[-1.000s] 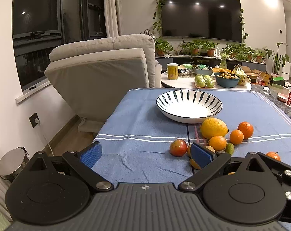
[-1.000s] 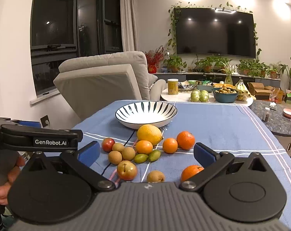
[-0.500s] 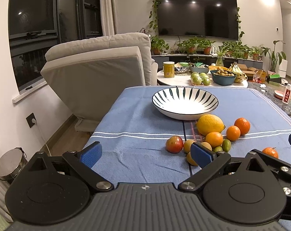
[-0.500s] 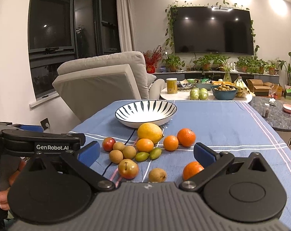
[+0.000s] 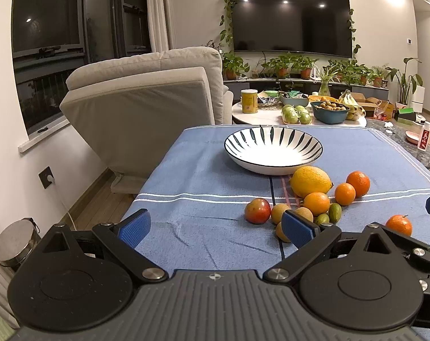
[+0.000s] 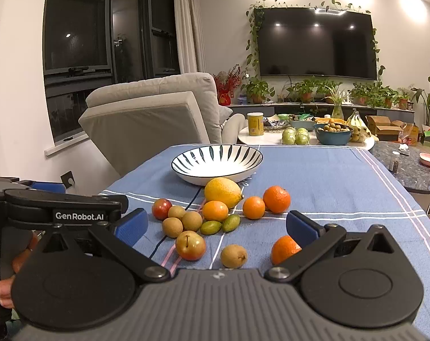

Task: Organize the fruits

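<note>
Both the left gripper (image 5: pixel 216 228) and the right gripper (image 6: pixel 217 226) hover low over the desk (image 6: pixel 328 176) with jaws spread wide and nothing between them. The fruits (image 6: pixel 215 218) lie loose on the blue cloth, just in front of the empty striped bowl (image 6: pixel 217 164), with the big lemon (image 6: pixel 222 192) nearest its rim.

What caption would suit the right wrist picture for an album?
Open right tool hovers over loose fruit near a lemon and an empty striped bowl on a blue tablecloth.
</note>
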A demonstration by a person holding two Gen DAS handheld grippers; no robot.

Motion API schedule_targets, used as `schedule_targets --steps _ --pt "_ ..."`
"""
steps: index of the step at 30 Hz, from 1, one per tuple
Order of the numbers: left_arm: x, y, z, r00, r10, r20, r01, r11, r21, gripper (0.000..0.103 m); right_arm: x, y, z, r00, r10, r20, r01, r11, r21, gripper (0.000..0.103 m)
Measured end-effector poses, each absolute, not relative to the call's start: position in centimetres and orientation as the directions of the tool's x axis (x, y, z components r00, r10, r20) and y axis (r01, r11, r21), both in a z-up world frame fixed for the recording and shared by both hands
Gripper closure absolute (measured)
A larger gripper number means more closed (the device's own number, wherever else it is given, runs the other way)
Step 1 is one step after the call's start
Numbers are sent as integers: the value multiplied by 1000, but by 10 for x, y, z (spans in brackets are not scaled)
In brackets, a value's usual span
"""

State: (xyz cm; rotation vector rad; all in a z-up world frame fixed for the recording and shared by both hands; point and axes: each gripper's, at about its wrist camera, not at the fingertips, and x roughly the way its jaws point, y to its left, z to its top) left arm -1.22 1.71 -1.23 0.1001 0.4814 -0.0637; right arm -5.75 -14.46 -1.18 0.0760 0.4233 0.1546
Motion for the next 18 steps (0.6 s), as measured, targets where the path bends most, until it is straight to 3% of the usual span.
schedule_targets --steps 18 --pt "-12 17 -14 885 -37 -465 85 993 84 4 -57 -145 -13 898 166 -407 -135 985 106 23"
